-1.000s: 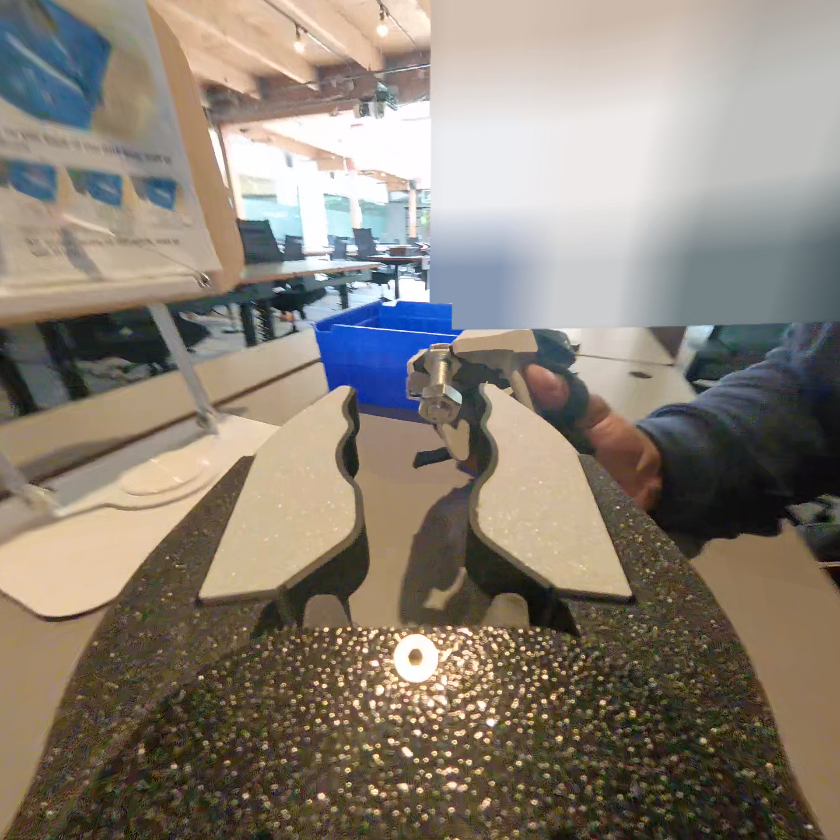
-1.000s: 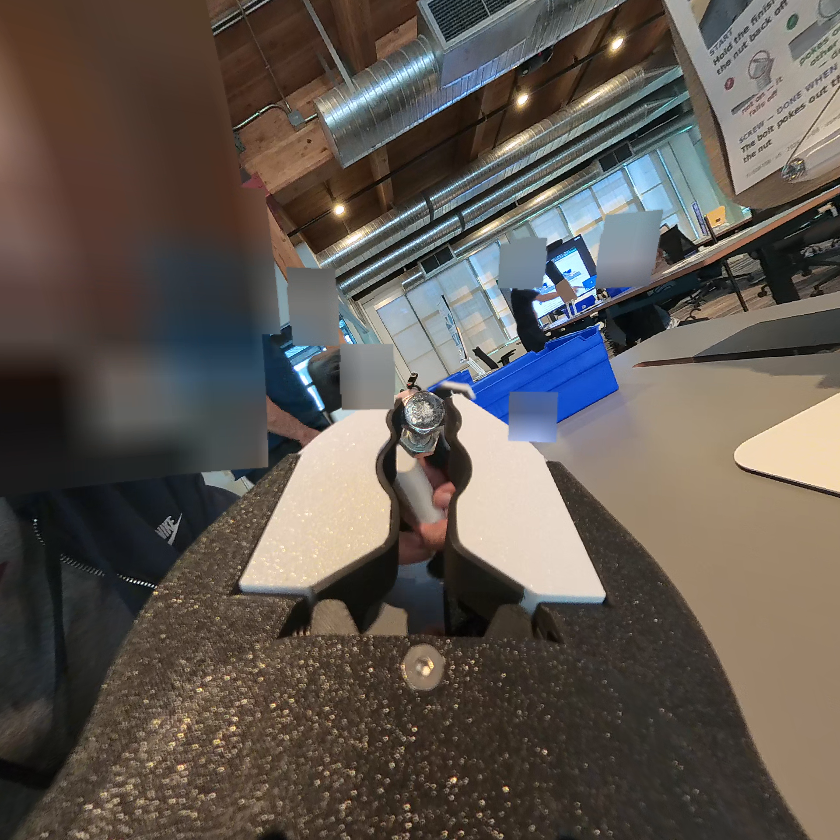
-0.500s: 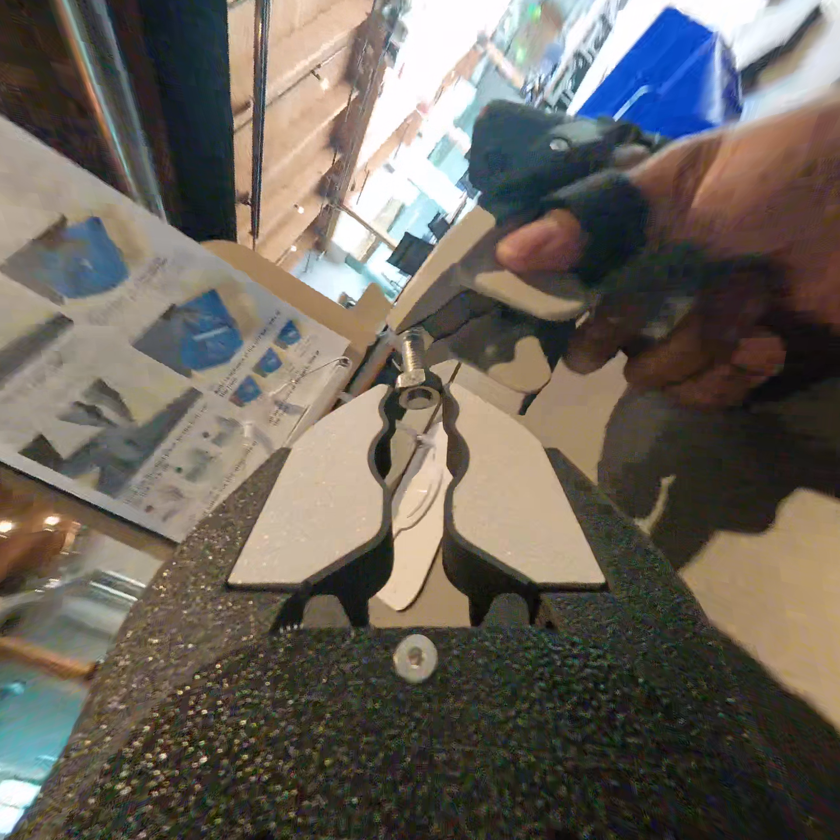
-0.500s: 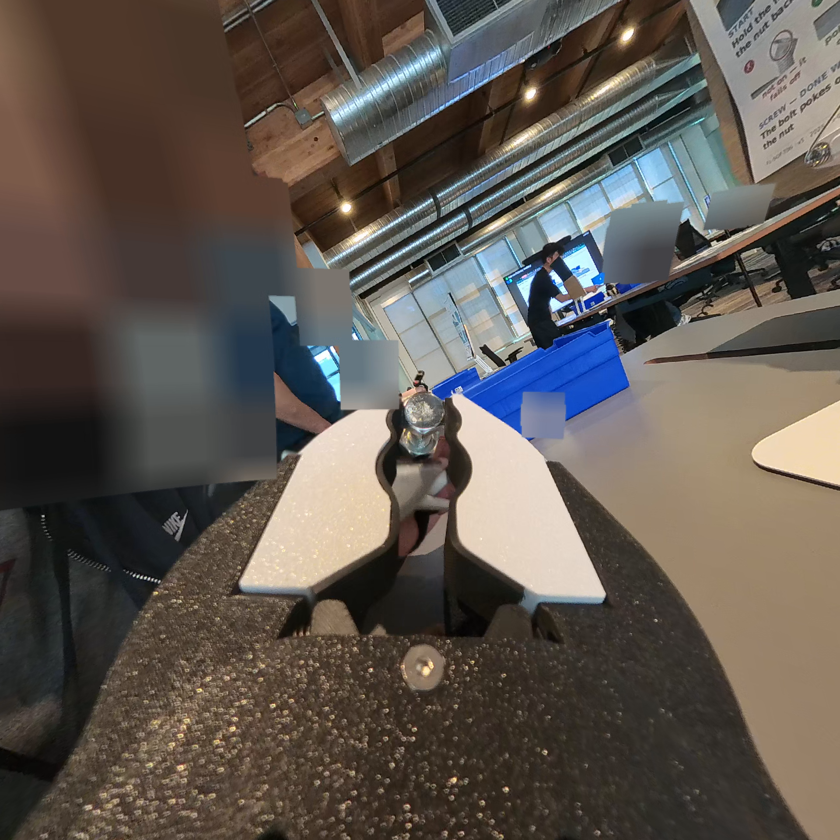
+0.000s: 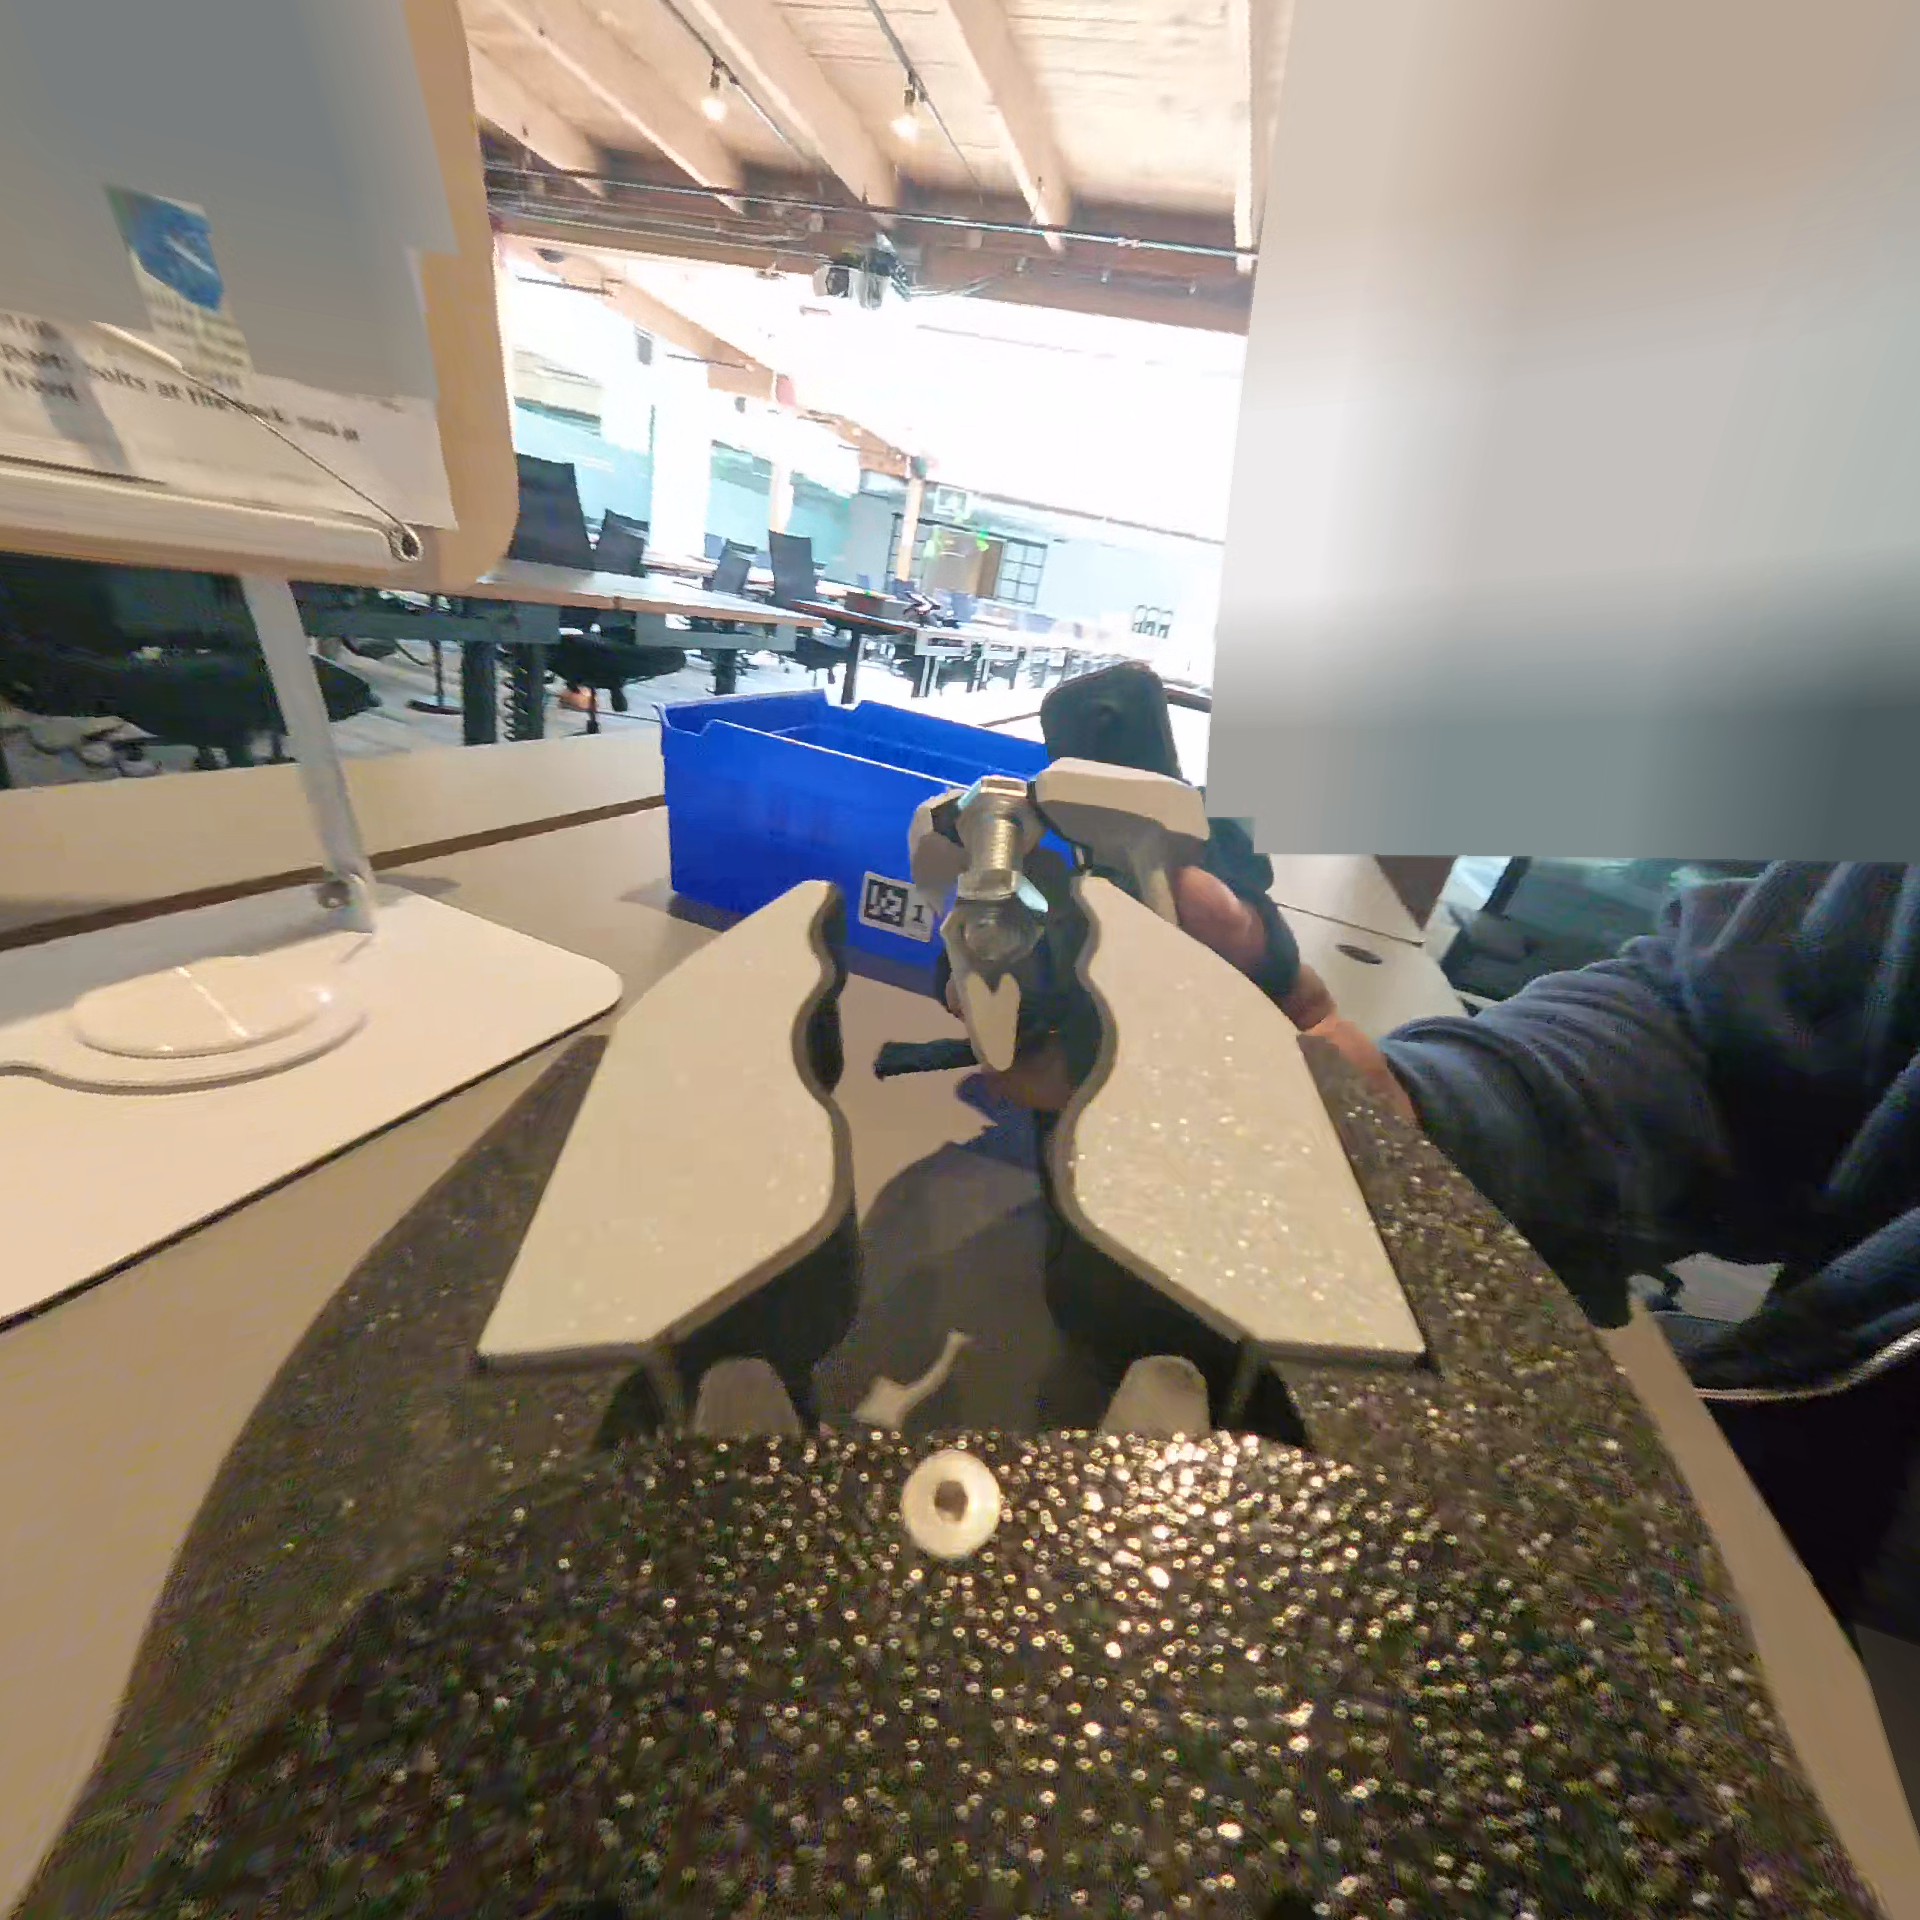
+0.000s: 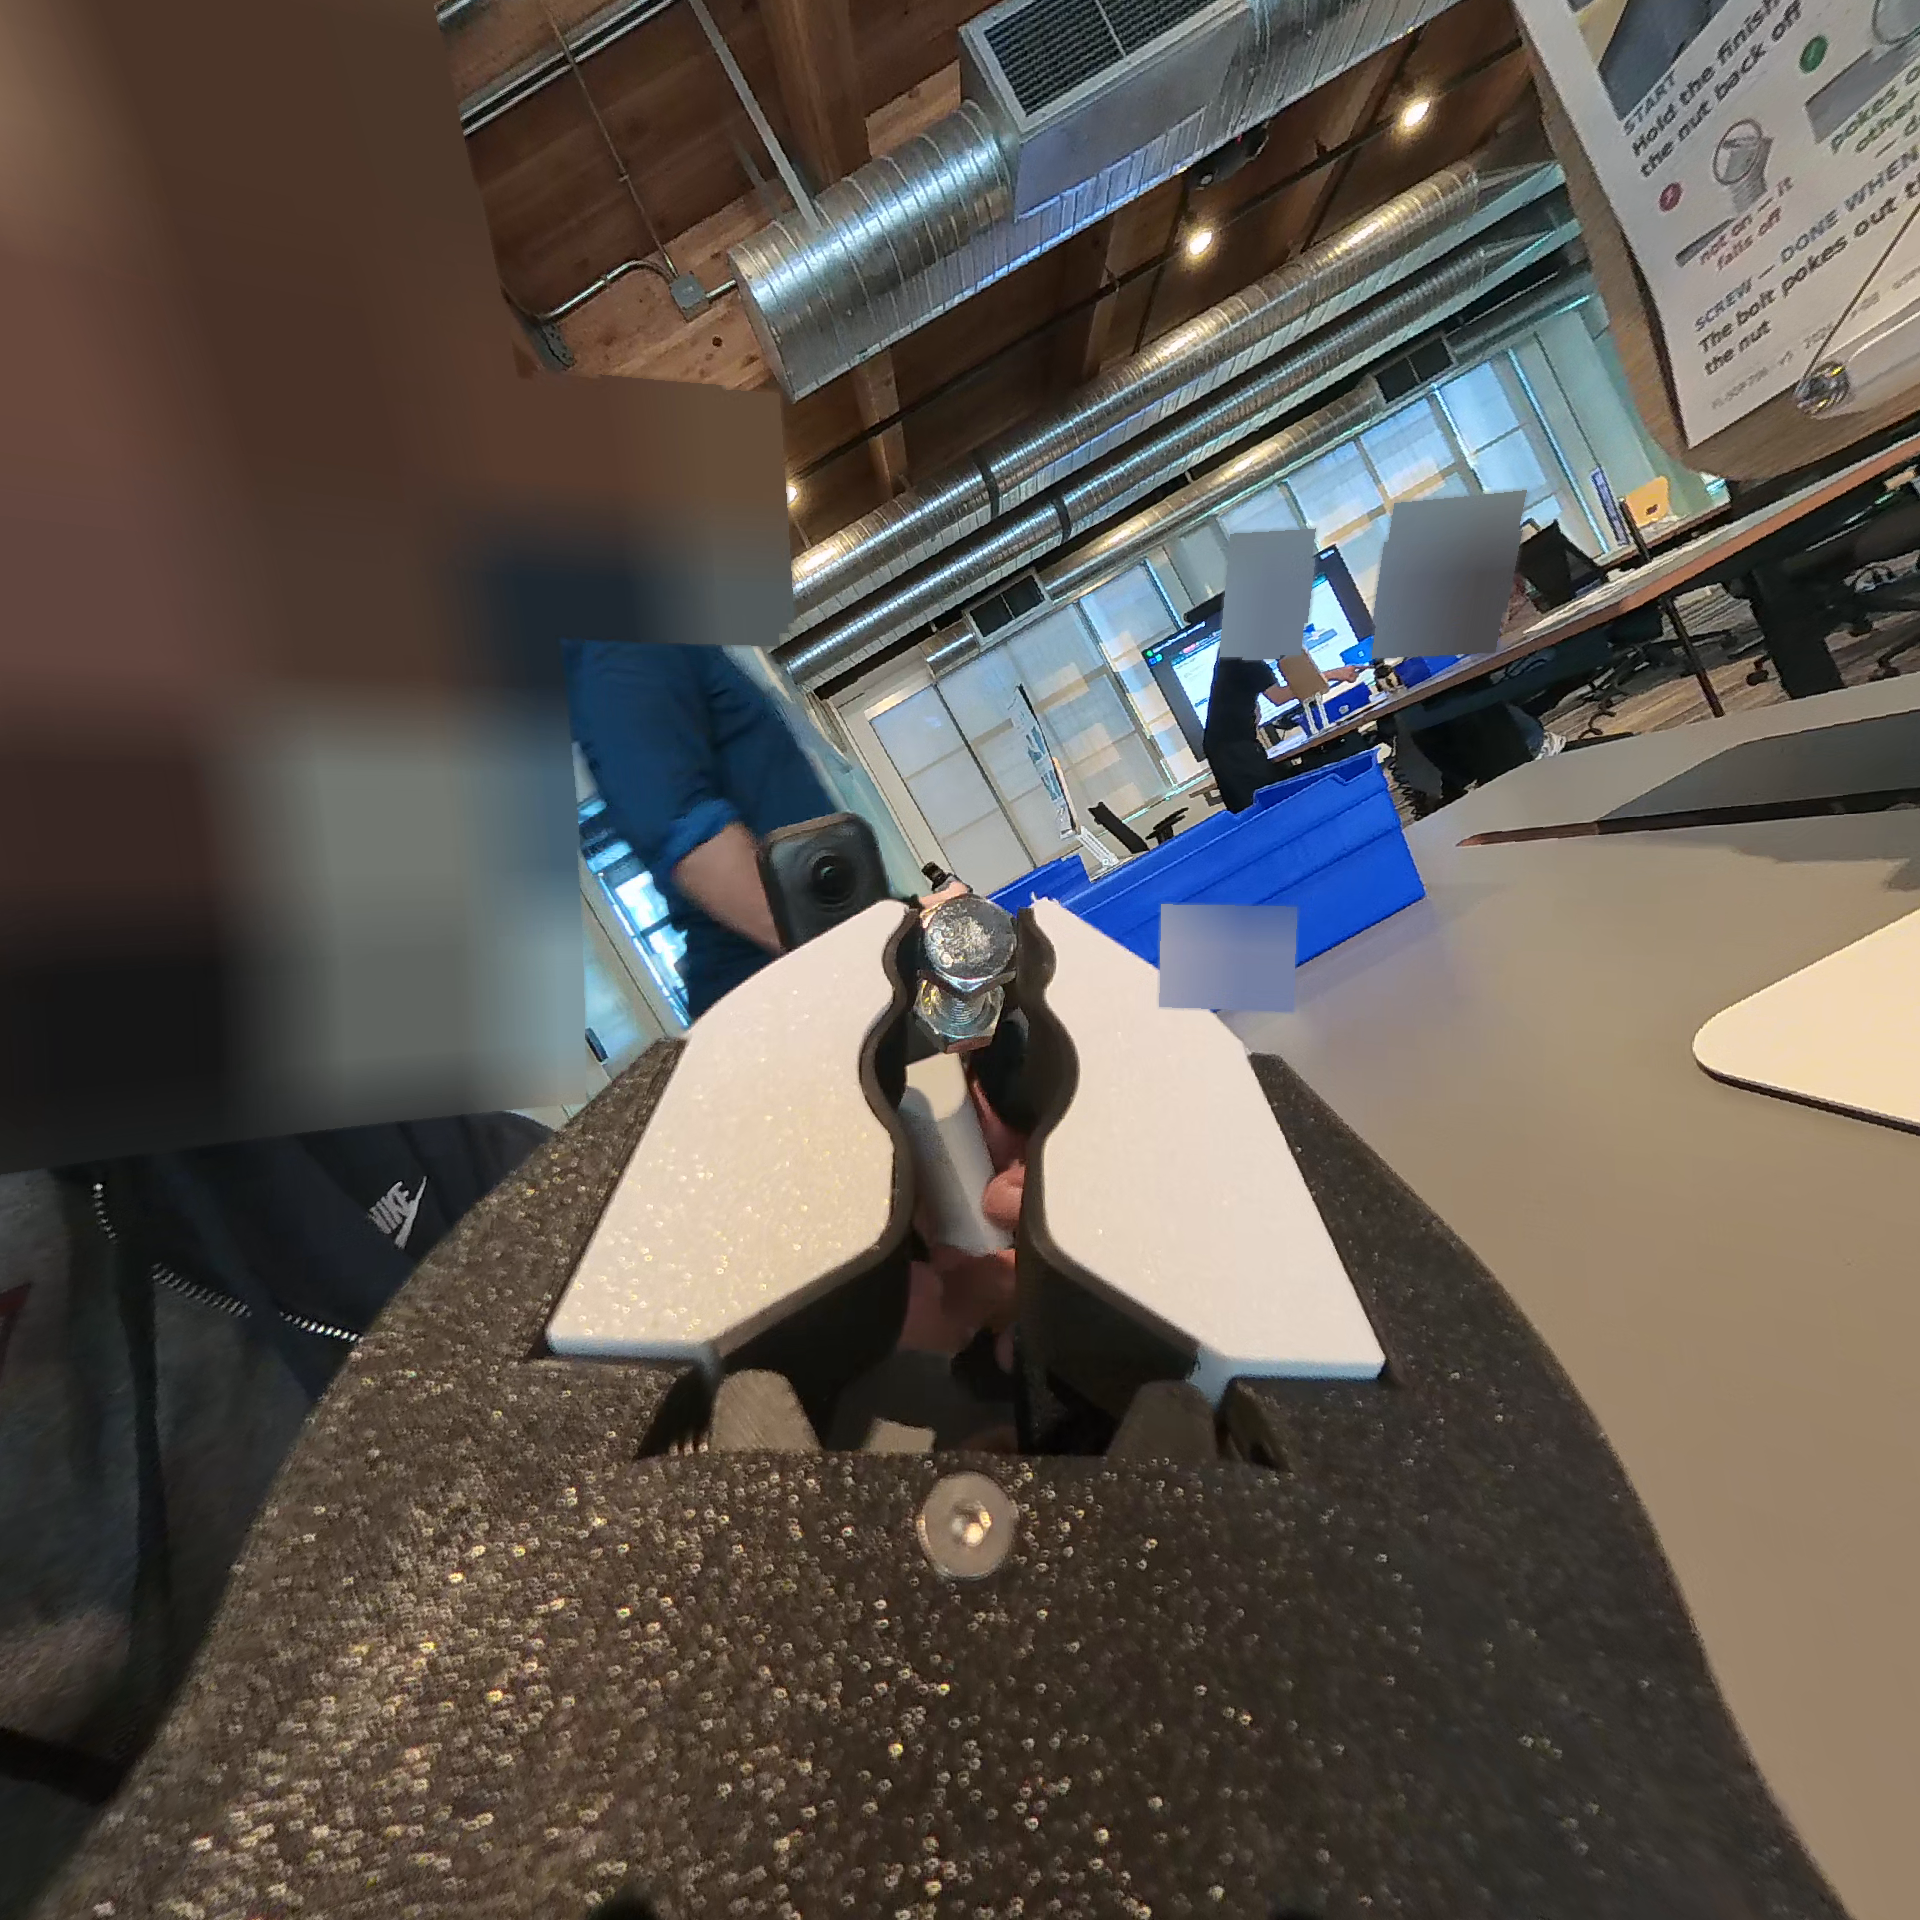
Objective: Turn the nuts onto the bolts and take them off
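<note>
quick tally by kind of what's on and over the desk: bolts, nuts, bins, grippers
silver hex-head steel bolt: 1
silver hex steel nut: 1
blue plastic bin: 1
two-finger grippers, left gripper and right gripper: 2
total: 5

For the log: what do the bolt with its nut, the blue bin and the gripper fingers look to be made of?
Bolt and nut: bright plated steel, judging by the mirror glints and cut threads.
Blue bin: moulded plastic, probably; uniform saturated colour, soft sheen, ribbed rim.
Right gripper fingers: matte pale faces with fine sparkle over dark backing, seemingly printed plastic; not certain.
</note>
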`<state>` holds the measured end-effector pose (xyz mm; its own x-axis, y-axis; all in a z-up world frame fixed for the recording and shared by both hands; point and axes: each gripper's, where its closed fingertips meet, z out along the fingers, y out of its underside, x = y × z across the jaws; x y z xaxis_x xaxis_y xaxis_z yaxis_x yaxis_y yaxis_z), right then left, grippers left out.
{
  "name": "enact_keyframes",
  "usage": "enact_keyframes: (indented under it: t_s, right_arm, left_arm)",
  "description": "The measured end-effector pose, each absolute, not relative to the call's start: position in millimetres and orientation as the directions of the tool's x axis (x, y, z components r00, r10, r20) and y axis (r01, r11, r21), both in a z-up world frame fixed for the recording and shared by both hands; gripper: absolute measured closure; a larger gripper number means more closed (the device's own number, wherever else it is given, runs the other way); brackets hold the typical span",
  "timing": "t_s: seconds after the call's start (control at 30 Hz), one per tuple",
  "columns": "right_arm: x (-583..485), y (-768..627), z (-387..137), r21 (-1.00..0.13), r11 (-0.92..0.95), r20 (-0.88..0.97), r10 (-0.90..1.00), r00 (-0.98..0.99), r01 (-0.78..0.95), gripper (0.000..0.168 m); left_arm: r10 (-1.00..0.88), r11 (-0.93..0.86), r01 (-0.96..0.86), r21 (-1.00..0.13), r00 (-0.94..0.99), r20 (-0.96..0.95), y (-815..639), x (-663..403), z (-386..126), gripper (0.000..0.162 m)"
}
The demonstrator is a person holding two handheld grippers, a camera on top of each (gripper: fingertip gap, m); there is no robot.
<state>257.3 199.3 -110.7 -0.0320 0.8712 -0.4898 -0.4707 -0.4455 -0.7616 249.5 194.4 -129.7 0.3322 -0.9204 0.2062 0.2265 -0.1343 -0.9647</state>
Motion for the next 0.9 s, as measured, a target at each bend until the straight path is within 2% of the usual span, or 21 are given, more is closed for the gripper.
enact_keyframes:
  t_s: [0.1,0.13,0.23,0.33,0.4,0.43,0.5,0.57,0.67,0.77,0.9]
  right_arm:
    - [256.4,198.5,-110.7,-0.762,-0.446,-0.489,0.872,-0.035,-0.469,0.152]
    - [256.4,198.3,-110.5,-0.763,-0.446,-0.488,0.872,-0.036,-0.469,0.152]
    - [255.4,197.3,-110.4,-0.768,-0.442,-0.482,0.875,-0.035,-0.464,0.152]
    - [254.1,196.8,-111.4,-0.771,-0.442,-0.482,0.875,-0.032,-0.459,0.152]
    - [254.0,196.7,-111.4,-0.77,-0.444,-0.484,0.875,-0.034,-0.459,0.152]
    - [254.1,196.6,-111.2,-0.769,-0.444,-0.483,0.875,-0.035,-0.459,0.152]
    - [254.9,197.0,-110.8,-0.769,-0.442,-0.483,0.875,-0.034,-0.462,0.152]
    - [256.1,197.8,-110.4,-0.766,-0.442,-0.484,0.874,-0.034,-0.466,0.152]
    - [257.1,198.4,-110.2,-0.766,-0.441,-0.484,0.874,-0.031,-0.467,0.152]
    - [256.9,198.3,-110.4,-0.766,-0.442,-0.485,0.874,-0.032,-0.467,0.152]
    - [256.6,198.2,-110.6,-0.767,-0.442,-0.485,0.874,-0.031,-0.464,0.152]
  left_arm:
    - [-0.935,-0.083,0.182,-0.98,0.325,0.139,188.1,253.5,-131.7,0.143]
    - [-0.93,-0.021,0.149,-0.989,0.359,0.074,188.2,253.5,-131.9,0.143]
    - [-0.841,0.275,-0.052,-0.96,0.471,-0.266,189.6,251.2,-132.0,0.143]
    - [-0.576,0.565,-0.35,-0.747,0.481,-0.661,192.6,247.4,-131.7,0.143]
    - [-0.43,0.64,-0.465,-0.612,0.444,-0.786,193.5,246.2,-130.9,0.143]
    - [-0.425,0.644,-0.467,-0.607,0.441,-0.79,192.7,246.9,-131.1,0.142]
    - [-0.537,0.609,-0.361,-0.706,0.468,-0.702,188.2,249.3,-129.5,0.13]
    - [-0.699,0.501,-0.2,-0.842,0.479,-0.53,185.4,249.8,-126.0,0.119]
    - [-0.86,0.255,0.027,-0.967,0.464,-0.213,190.2,244.6,-119.5,0.117]
    - [-0.929,-0.001,0.167,-0.986,0.365,0.063,193.5,243.4,-122.4,0.12]
    - [-0.932,-0.224,0.235,-0.946,0.231,0.278,191.1,248.0,-128.5,0.121]
